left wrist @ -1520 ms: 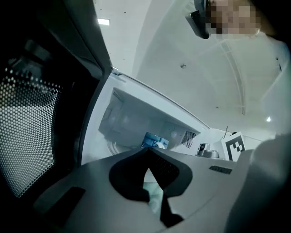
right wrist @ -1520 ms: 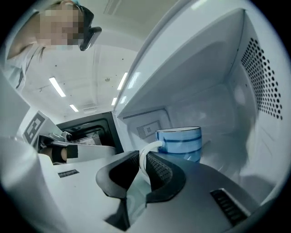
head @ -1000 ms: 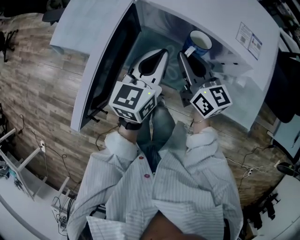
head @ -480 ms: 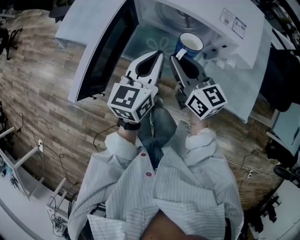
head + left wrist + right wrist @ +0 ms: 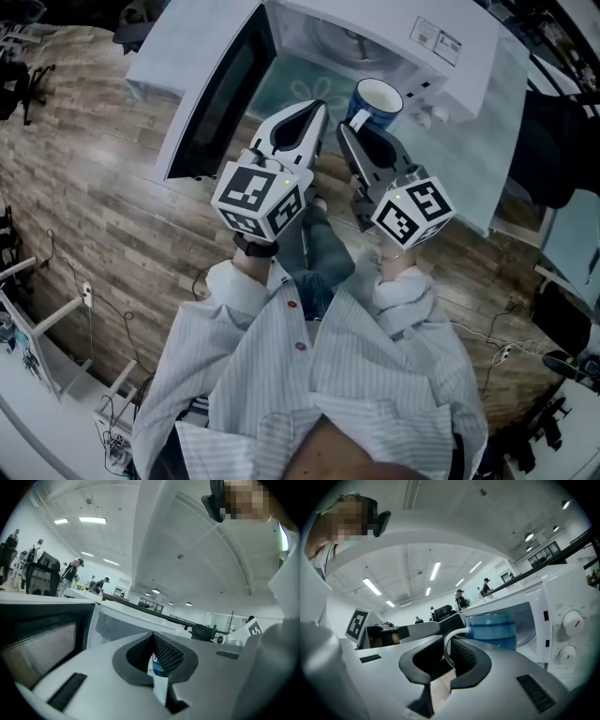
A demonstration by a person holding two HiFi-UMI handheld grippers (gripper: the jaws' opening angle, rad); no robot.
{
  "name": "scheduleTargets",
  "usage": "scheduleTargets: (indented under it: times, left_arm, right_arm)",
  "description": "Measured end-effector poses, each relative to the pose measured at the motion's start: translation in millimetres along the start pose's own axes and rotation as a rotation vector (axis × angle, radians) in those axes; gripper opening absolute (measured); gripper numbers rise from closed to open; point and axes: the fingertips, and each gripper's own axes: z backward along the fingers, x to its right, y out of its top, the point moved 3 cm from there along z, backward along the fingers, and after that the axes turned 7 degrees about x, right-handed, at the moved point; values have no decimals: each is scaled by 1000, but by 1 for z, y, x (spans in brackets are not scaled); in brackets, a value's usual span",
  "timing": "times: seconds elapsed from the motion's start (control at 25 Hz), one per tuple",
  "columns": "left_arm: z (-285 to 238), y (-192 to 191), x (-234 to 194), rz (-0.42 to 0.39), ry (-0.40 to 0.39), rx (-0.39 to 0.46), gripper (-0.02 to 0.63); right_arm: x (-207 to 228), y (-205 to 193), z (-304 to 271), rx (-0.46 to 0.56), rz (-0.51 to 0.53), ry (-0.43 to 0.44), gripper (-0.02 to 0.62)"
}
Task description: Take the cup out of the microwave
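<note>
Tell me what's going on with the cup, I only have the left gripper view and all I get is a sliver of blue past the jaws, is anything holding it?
Observer: Yes, the right gripper is shut on the white handle of the cup.
Operator: Is it upright?
Observer: Yes, the head view shows its mouth facing up.
Operator: Is it out yet?
Observer: It shows at the front of the open microwave, on the side of the knobs; whether it has cleared the opening I can't tell.
</note>
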Motion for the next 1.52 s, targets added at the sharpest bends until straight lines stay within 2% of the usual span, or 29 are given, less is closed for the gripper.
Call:
scheduleTargets:
  times: [0.4, 0.76, 0.96, 1.52]
  left_arm:
    - [-15, 36, 22, -16, -117, -17, 8]
    - [-21, 57, 26, -25, -212, 13, 8]
    - [-21, 61, 29, -30, -257, 11, 8]
    - [-20, 57, 24, -27, -315, -24, 8]
  right_arm:
    - [-16, 49, 13, 36, 15, -10, 67]
    - [-27, 82, 15, 72, 64, -42, 67]
    - [-38, 89, 17, 105, 64, -53, 67]
    - [-51, 90, 9, 112, 72, -58, 67]
